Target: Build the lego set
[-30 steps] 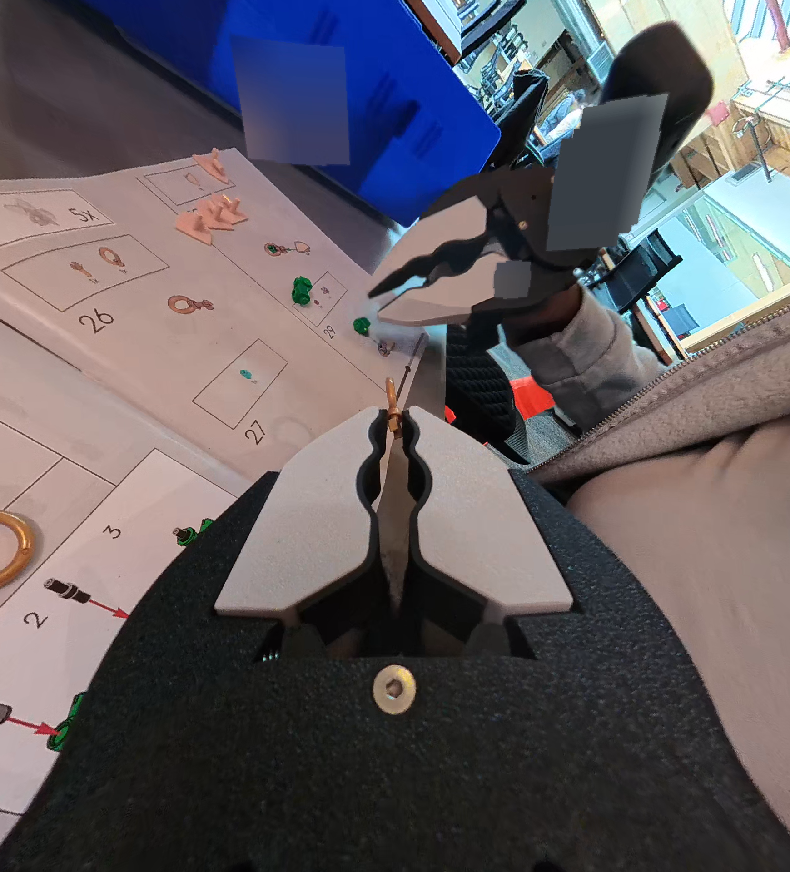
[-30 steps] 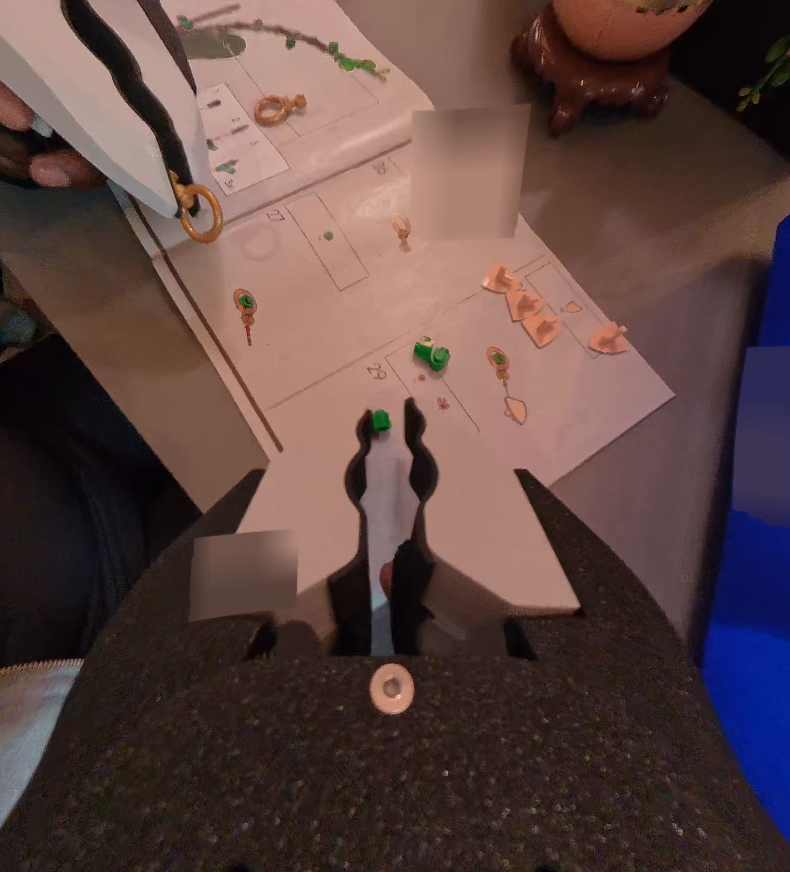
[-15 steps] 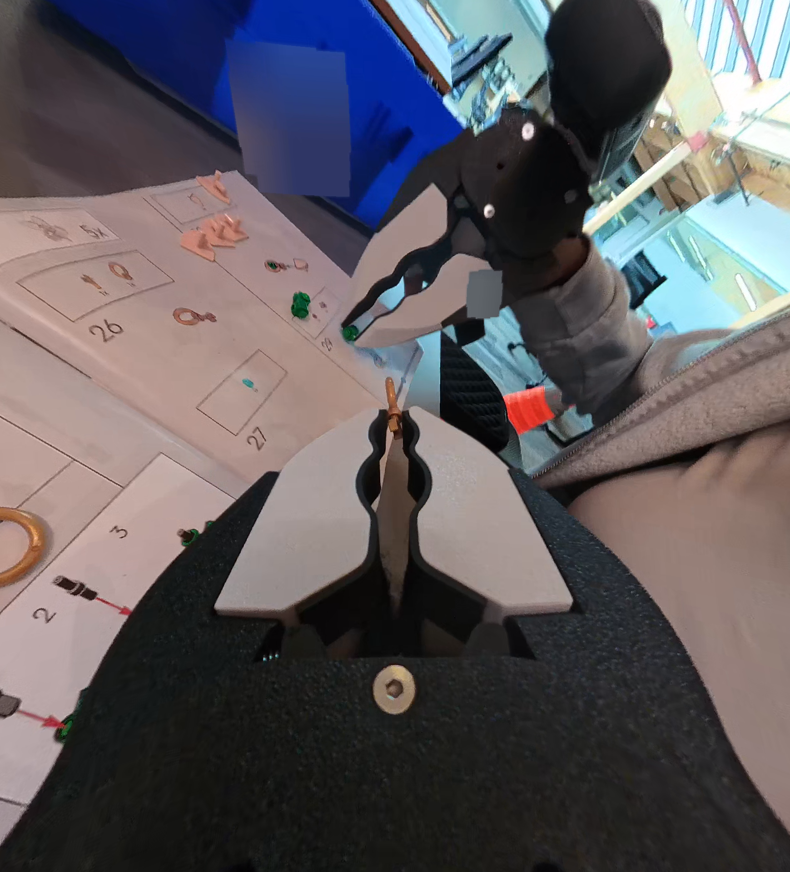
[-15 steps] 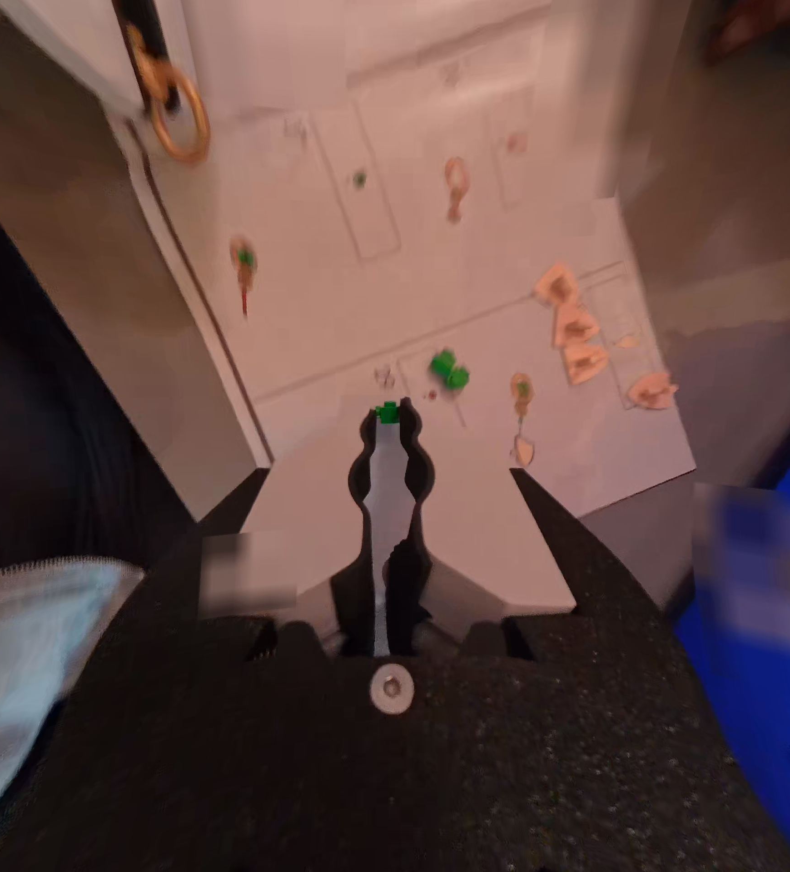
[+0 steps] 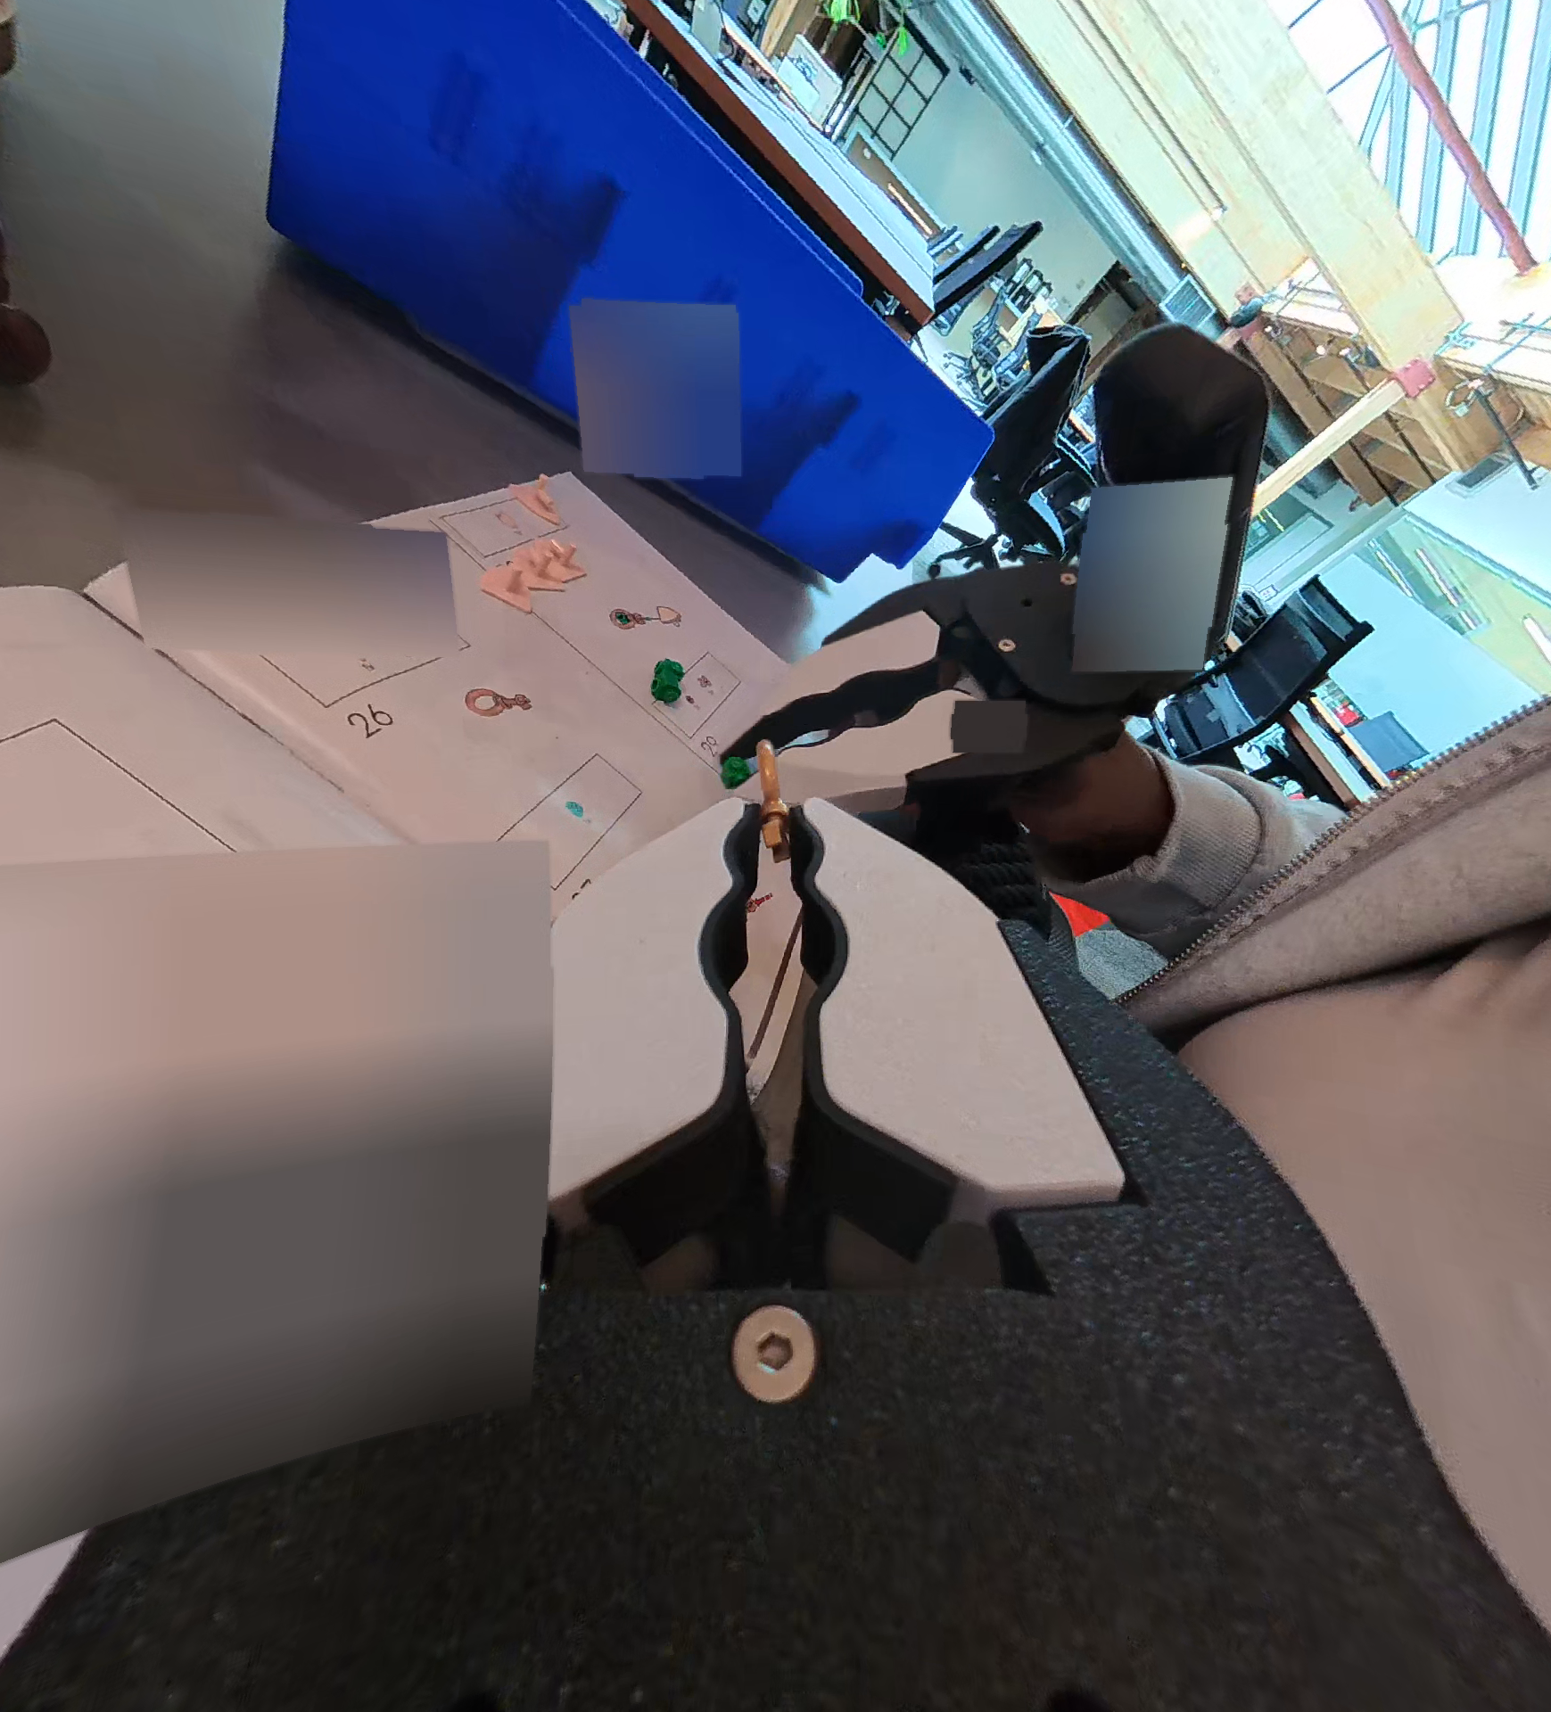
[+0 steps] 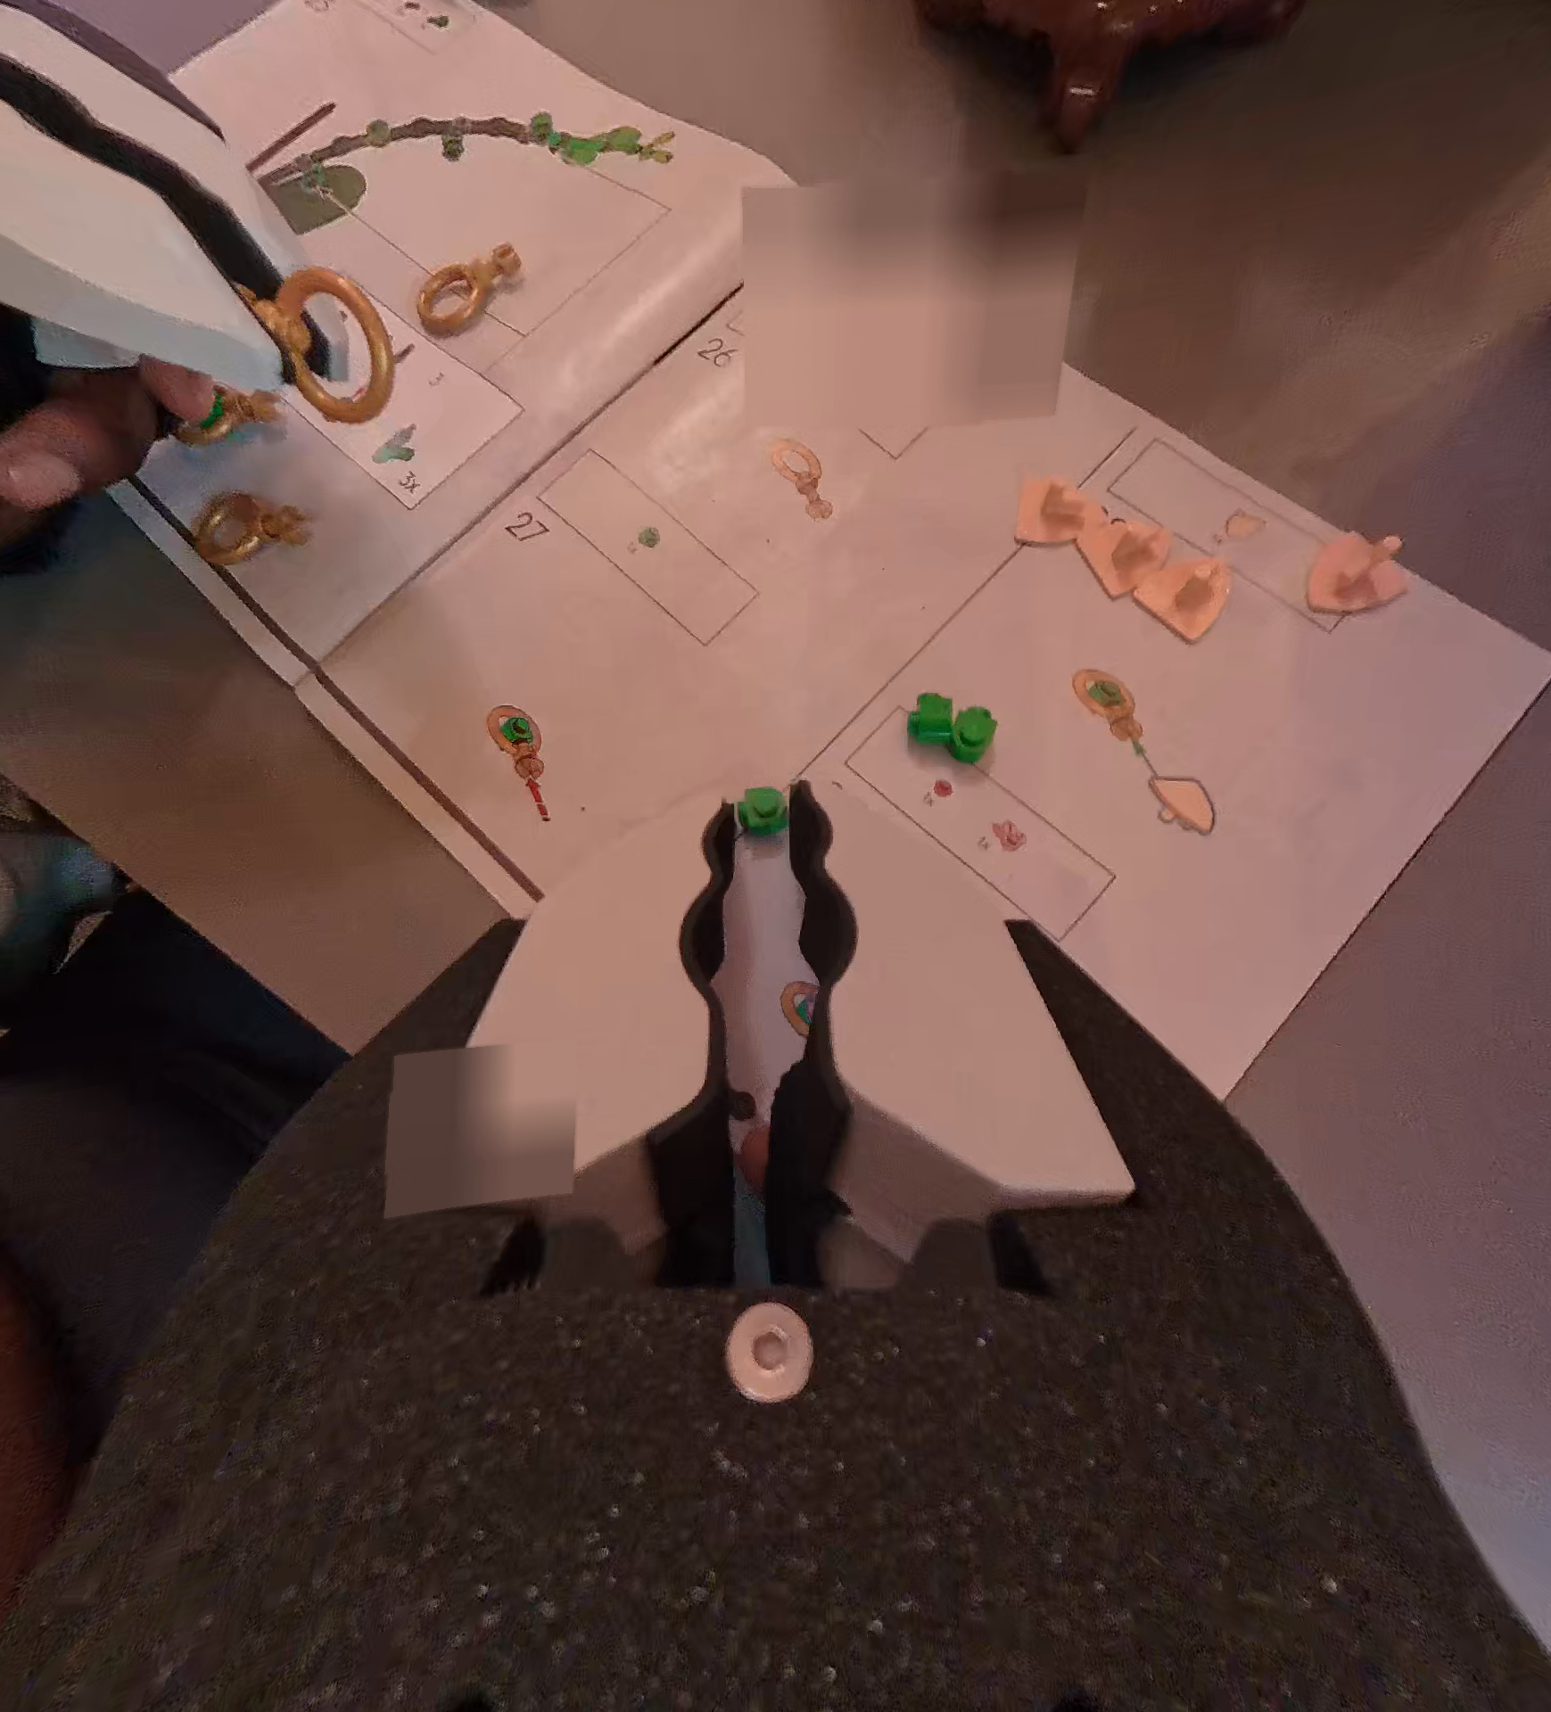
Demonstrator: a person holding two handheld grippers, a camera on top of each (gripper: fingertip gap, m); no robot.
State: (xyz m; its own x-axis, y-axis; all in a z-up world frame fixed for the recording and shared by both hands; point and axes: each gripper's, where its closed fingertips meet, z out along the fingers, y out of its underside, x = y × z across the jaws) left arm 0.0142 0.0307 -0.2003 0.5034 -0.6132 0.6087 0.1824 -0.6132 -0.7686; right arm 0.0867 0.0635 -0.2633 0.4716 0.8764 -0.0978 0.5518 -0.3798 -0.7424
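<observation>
left claw [image 5: 769, 815]: gold ring [image 6: 331, 345] | right claw [image 6: 764, 804]: green stud [image 6: 762, 811]

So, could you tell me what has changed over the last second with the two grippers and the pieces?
The right gripper closed on the small green stud lying on the instruction booklet, lifted it and carried it up beside the gold ring piece. The left gripper stayed shut on the ring; the loose green and pink pieces have not moved.
</observation>
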